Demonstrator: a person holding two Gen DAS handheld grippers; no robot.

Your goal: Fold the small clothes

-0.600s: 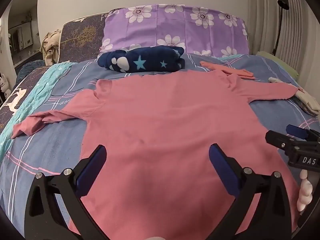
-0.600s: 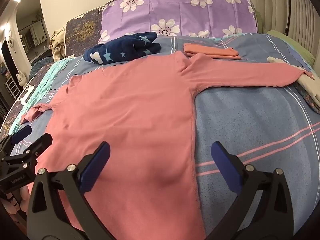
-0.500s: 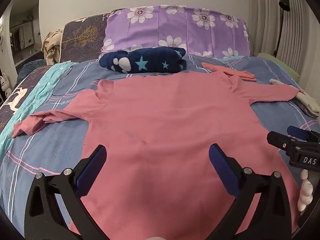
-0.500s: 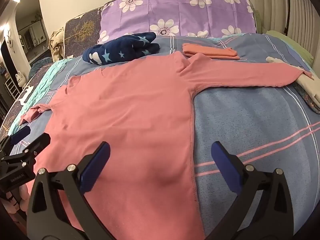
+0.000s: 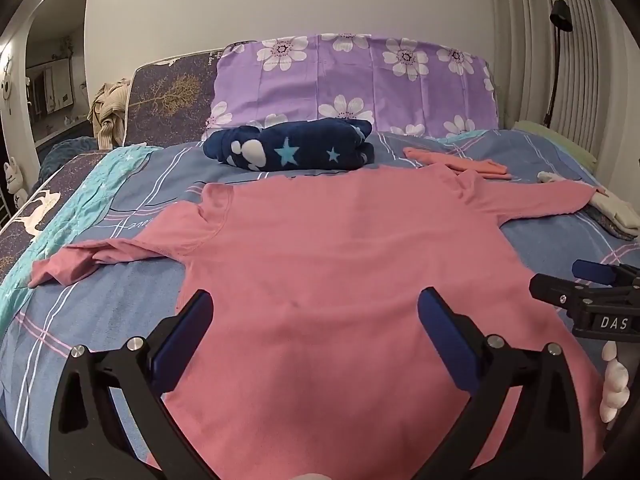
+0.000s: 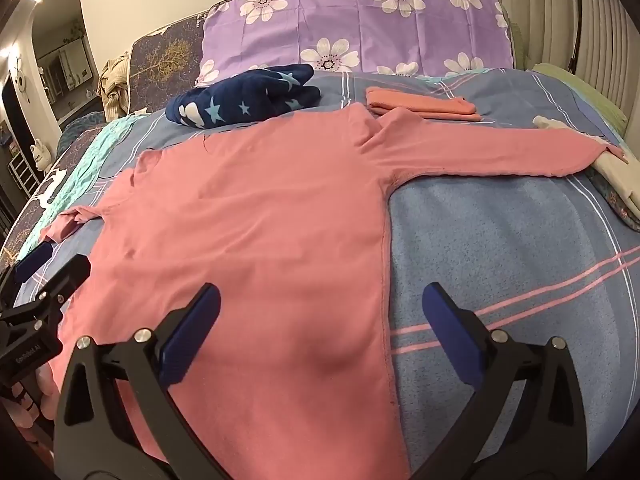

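Note:
A pink long-sleeved shirt (image 5: 340, 264) lies spread flat on the bed, collar toward the pillow, both sleeves out; it also shows in the right wrist view (image 6: 260, 232). Its left sleeve (image 5: 92, 258) is crumpled. Its right sleeve (image 6: 500, 152) lies straight, its cuff on a white garment. My left gripper (image 5: 312, 328) is open and empty above the shirt's lower body. My right gripper (image 6: 320, 328) is open and empty above the shirt's right side seam. Each gripper shows at the edge of the other's view: the right one (image 5: 568, 288) and the left one (image 6: 48, 264).
A folded navy star-print garment (image 5: 292, 150) and a folded salmon garment (image 6: 420, 106) lie near the purple flowered pillow (image 5: 352, 80). A white garment (image 6: 616, 176) lies at the right bed edge. A blue plaid bedspread (image 6: 500, 248) covers the bed. A teal cloth (image 5: 80, 208) lies left.
Both grippers have drawn slightly back and up from the shirt, so the scene sits a little lower in both views. The shirt has not moved and both grippers stay open.

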